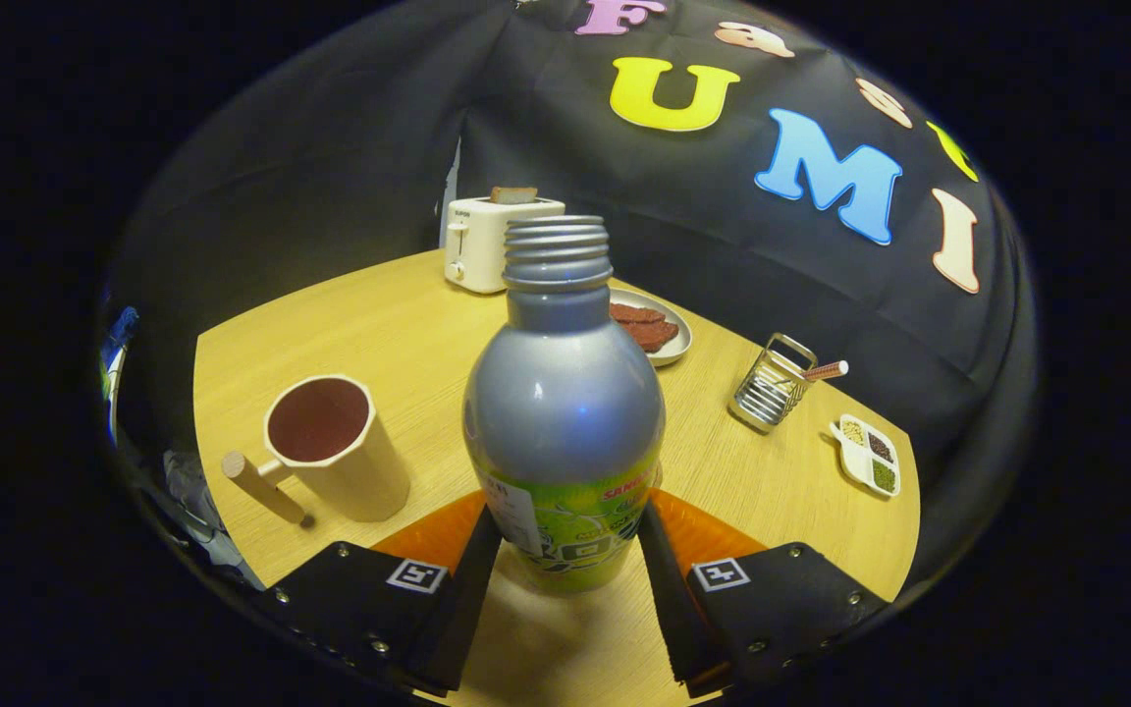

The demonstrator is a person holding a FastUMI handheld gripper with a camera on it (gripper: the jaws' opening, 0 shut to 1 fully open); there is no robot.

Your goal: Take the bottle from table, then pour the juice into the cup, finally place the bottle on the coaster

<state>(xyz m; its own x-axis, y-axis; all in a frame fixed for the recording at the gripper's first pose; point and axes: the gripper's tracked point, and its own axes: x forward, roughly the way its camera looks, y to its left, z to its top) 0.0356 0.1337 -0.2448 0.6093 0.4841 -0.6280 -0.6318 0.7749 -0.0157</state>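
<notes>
Gripper (565, 550) fingers clamp uncapped bottle (564, 412) upright; cup (335, 447) well apart, left.

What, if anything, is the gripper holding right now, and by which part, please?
The bottle: the gripper has its fingers pressed on either side of the lower, labelled body, near the base.

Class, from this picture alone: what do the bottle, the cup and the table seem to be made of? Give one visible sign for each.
Bottle, between the gripper fingers: likely metal, smooth silver sheen with highlights, threaded neck. Cup: matte cream body, probably plastic or ceramic; its handle looks wooden. Table: pale wood or wood-look laminate, with fine grain lines.
</notes>
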